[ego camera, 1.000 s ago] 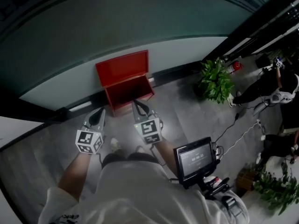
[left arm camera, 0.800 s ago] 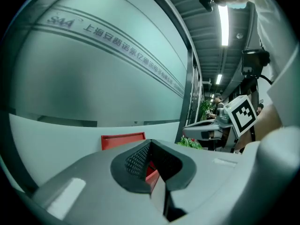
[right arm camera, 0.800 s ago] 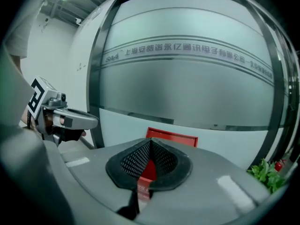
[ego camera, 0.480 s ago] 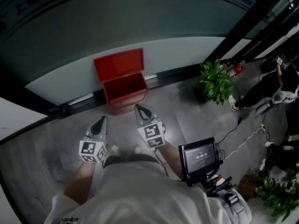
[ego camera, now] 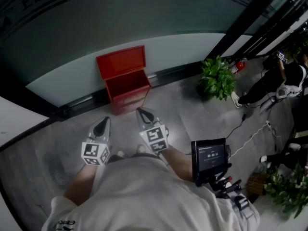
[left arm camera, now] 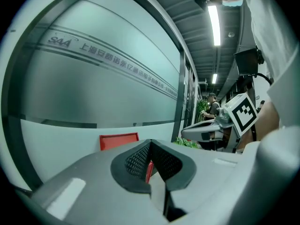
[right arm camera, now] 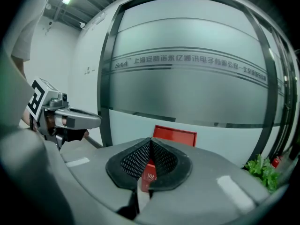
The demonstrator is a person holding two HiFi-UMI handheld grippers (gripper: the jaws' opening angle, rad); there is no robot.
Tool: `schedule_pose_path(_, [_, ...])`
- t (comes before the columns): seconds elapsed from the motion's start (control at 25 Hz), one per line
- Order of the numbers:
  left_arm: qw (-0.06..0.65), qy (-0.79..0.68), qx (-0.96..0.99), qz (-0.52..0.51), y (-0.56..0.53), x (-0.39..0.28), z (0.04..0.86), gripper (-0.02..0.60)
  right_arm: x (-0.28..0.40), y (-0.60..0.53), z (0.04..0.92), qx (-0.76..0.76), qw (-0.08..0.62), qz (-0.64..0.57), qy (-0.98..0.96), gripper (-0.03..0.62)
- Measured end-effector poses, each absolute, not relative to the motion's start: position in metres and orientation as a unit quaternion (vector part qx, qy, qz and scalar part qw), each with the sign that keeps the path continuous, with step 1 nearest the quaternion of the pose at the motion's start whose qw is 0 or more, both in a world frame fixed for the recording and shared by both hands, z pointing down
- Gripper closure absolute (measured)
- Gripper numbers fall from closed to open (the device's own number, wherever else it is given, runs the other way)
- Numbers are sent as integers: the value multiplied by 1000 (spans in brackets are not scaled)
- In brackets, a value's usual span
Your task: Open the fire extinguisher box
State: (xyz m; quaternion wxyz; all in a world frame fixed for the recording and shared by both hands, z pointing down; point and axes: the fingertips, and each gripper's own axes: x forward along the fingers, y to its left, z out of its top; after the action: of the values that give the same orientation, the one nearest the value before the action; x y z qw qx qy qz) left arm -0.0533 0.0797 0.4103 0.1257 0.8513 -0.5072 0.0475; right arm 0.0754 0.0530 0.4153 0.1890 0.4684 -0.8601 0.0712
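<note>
The red fire extinguisher box (ego camera: pixel 126 86) stands on the grey floor against the frosted glass wall, its lid (ego camera: pixel 121 60) raised and leaning back. Both grippers hang in the air short of it, apart from it. My left gripper (ego camera: pixel 102 123) is shut with nothing in it, its meshed pads meeting in the left gripper view (left arm camera: pixel 150 144), the red lid (left arm camera: pixel 119 141) showing behind them. My right gripper (ego camera: pixel 142 113) is also shut and empty (right arm camera: pixel 151 142), pointing at the box (right arm camera: pixel 174 136). Each gripper shows in the other's view.
A potted plant (ego camera: pixel 217 78) stands right of the box, with a small red extinguisher (ego camera: pixel 239 65) beyond it. A person (ego camera: pixel 279 83) crouches at the far right. A monitor rig (ego camera: pixel 210 157) hangs at my right side, cables trail on the floor, and more plants (ego camera: pixel 284 186) stand at the lower right.
The view has pulled back from the box: the gap of floor between the gripper tips and the box has grown. Both grippers have stayed shut, side by side.
</note>
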Motion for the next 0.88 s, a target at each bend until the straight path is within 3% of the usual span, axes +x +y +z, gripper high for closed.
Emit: schedule_pose_path(0.88, [125,-498,857,43,79,-42,411,580,73,65,419,468,187,77,-860,582])
